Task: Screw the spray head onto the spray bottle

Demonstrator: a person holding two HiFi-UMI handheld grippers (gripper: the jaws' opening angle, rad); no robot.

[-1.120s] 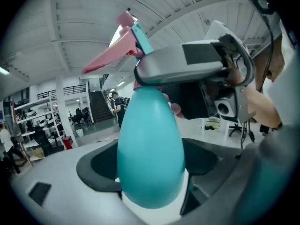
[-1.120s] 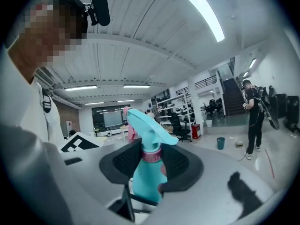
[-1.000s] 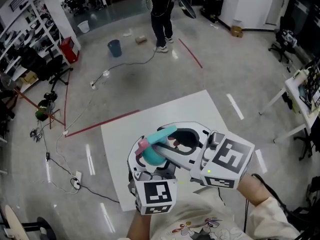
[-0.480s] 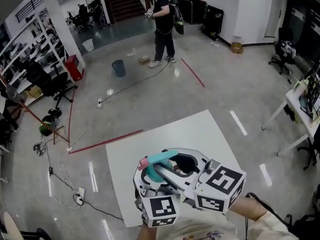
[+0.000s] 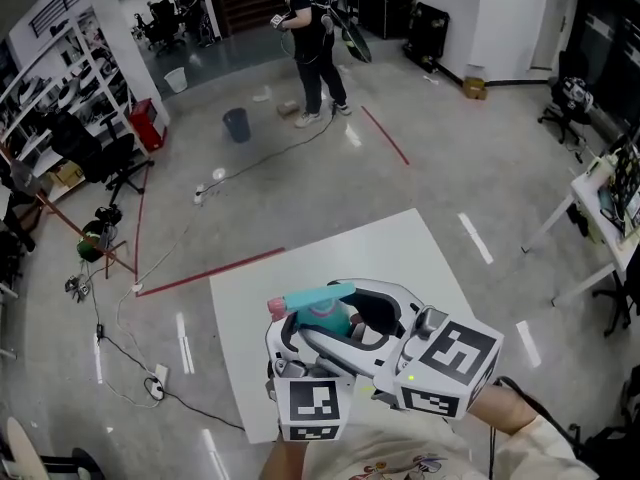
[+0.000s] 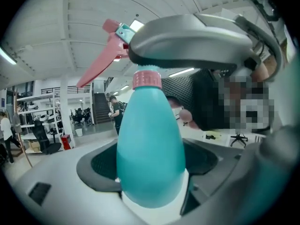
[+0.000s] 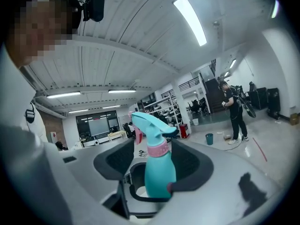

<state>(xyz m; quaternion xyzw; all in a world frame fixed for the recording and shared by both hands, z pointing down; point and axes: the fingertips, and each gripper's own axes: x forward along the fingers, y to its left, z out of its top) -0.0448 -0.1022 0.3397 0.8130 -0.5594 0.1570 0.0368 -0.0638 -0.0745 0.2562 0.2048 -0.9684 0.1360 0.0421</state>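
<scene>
Teal plastic spray bottle [image 6: 150,135] is clamped at its belly in the left gripper [image 6: 150,168], with the teal spray head with pink trigger and collar [image 7: 152,123] apparently seated on its neck. The right gripper [image 7: 157,168] has just been opening its jaws, and they stand apart around the bottle; screwing looks nearly finished, perhaps needing a last tightening turn

The teal spray bottle [image 7: 159,172] stands upright, its pink-triggered spray head [image 7: 149,124] seated on its neck.

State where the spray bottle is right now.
In the head view the spray bottle is low and centre, over the white table, its teal body clamped in the left gripper; the spray head sits on its neck.
</scene>
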